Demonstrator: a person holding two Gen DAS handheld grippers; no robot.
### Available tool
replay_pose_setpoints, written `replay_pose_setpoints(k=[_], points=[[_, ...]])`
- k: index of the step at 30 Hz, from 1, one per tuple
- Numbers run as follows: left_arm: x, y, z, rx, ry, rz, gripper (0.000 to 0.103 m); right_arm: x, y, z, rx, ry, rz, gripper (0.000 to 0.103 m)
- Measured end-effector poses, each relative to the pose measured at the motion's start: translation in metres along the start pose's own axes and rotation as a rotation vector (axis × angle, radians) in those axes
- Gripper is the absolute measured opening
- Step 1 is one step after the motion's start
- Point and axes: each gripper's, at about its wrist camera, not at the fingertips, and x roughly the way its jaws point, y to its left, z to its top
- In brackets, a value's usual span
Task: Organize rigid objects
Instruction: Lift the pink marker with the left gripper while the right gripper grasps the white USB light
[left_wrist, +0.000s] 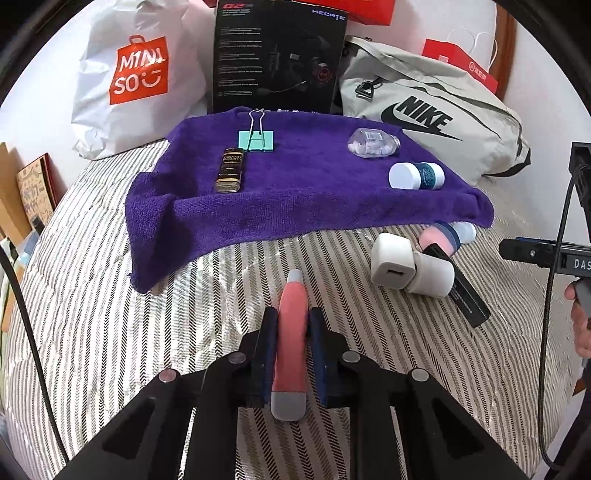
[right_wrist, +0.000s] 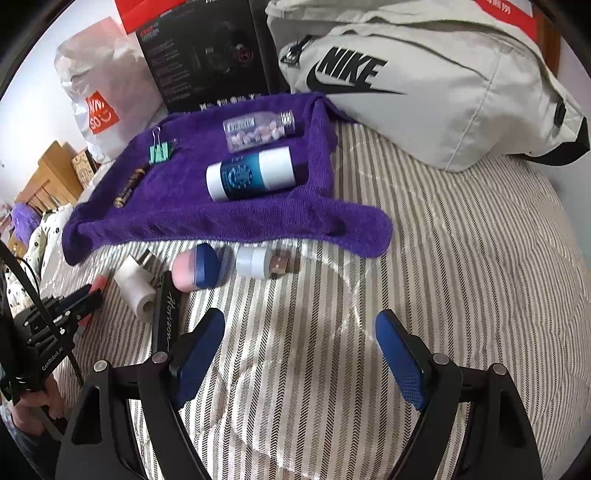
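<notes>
My left gripper (left_wrist: 291, 325) is shut on a pink tube with grey ends (left_wrist: 291, 343), held just above the striped bed. A purple towel (left_wrist: 295, 199) lies ahead with a green binder clip (left_wrist: 257, 140), a dark flat tin (left_wrist: 229, 170), a clear pill bottle (left_wrist: 373, 143) and a blue-and-white bottle (left_wrist: 416, 176) on it. My right gripper (right_wrist: 301, 328) is open and empty over the bedspread, short of the towel (right_wrist: 221, 218). Near the towel's front edge lie a pink-and-blue container (right_wrist: 195, 271), a small white jar (right_wrist: 258, 263), a white charger (right_wrist: 135, 286) and a black box (right_wrist: 166, 317).
A grey Nike bag (right_wrist: 424, 81), a black headset box (left_wrist: 279, 55) and a white Miniso bag (left_wrist: 136, 74) stand behind the towel. Red boxes sit at the back. The left gripper (right_wrist: 62, 310) shows at the left of the right wrist view.
</notes>
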Motion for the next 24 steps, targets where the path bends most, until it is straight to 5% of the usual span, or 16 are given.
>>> replay_pose_setpoints(k=[9, 16, 20, 24], points=[[0.001, -0.006, -0.001, 0.02, -0.003, 0.037, 0.017, 0.031, 0.011, 0.014, -0.026, 0.006, 0.005, 0.081], [0.001, -0.008, -0.001, 0.033, -0.003, 0.054, 0.017, 0.044, 0.022, 0.024, 0.014, -0.037, -0.035, 0.065], [0.001, -0.011, -0.002, 0.041, -0.004, 0.074, 0.017, 0.047, 0.03, 0.024, -0.04, -0.049, -0.118, 0.04], [0.0, -0.011, -0.002, 0.028, -0.005, 0.09, 0.017, 0.039, 0.023, 0.019, -0.032, -0.041, -0.083, 0.037]])
